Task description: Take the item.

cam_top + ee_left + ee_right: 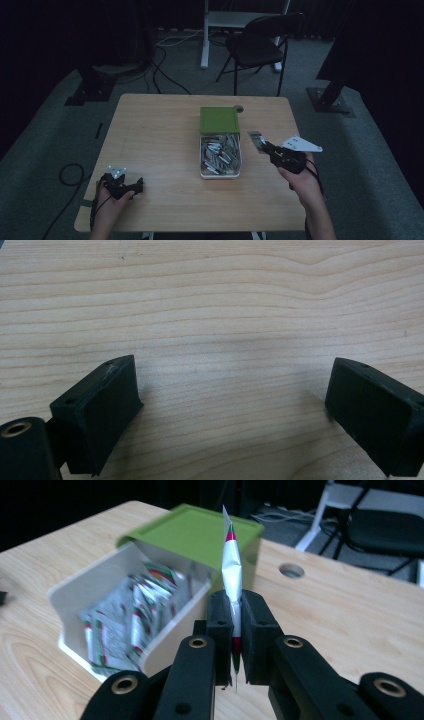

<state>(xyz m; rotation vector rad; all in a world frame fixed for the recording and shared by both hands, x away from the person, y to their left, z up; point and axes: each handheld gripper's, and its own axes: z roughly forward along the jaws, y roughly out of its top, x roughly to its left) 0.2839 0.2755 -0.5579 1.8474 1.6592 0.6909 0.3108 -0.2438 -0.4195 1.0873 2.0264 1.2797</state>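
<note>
Here the right gripper (235, 630) pinches one packet (231, 570) edge-on, just beside the box (90, 587).

Its jaws are pressed together on the silver, red-and-green sachet, held above the table (160, 140) to the right of the white box with the green lid (219, 119); more packets lie inside. This looks like carrying one packet away, and next it needs a clear spot to set down. The left gripper (230, 405) rests spread wide over bare wood, holding nothing.

Left tool (136, 189) agape, right tool (263, 146) clamped
</note>
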